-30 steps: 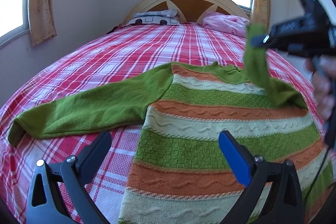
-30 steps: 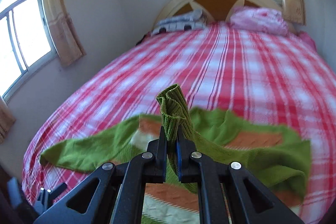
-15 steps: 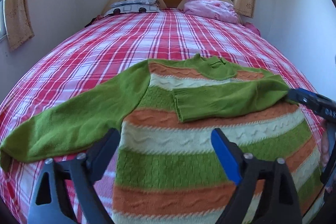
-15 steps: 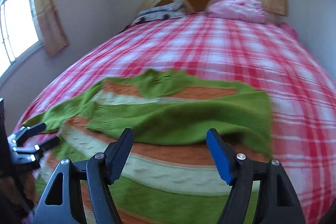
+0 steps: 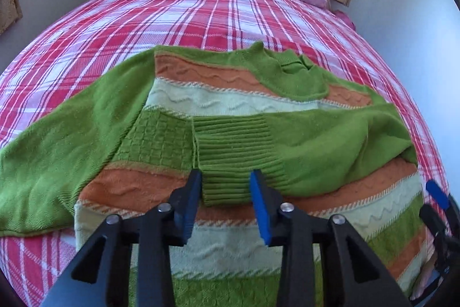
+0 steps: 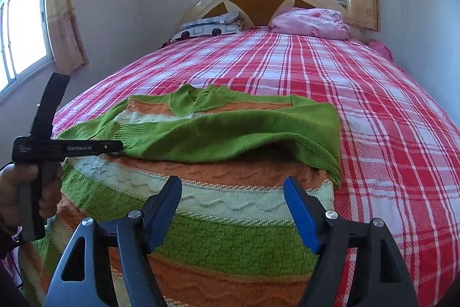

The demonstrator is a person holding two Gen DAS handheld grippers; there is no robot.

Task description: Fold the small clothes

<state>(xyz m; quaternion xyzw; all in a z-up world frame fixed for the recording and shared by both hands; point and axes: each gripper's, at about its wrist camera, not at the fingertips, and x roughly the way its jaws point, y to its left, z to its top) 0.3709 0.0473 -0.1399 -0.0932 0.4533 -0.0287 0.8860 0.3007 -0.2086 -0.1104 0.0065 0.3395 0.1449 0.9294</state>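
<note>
A striped green sweater [image 5: 230, 111] lies flat on the plaid bed [image 5: 201, 10]. The left gripper [image 5: 225, 192], fingers just closing, straddles the folded sleeve's ribbed cuff [image 5: 235, 151]. The right gripper [image 6: 233, 209] hovers, fingers spread, empty.

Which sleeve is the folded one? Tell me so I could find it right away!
Look at the big bed with the red plaid cover; a striped green, orange and cream sweater lies on it. One plain green sleeve is folded across its chest, its ribbed cuff near the middle. The other sleeve stretches out flat onto the plaid.
</note>
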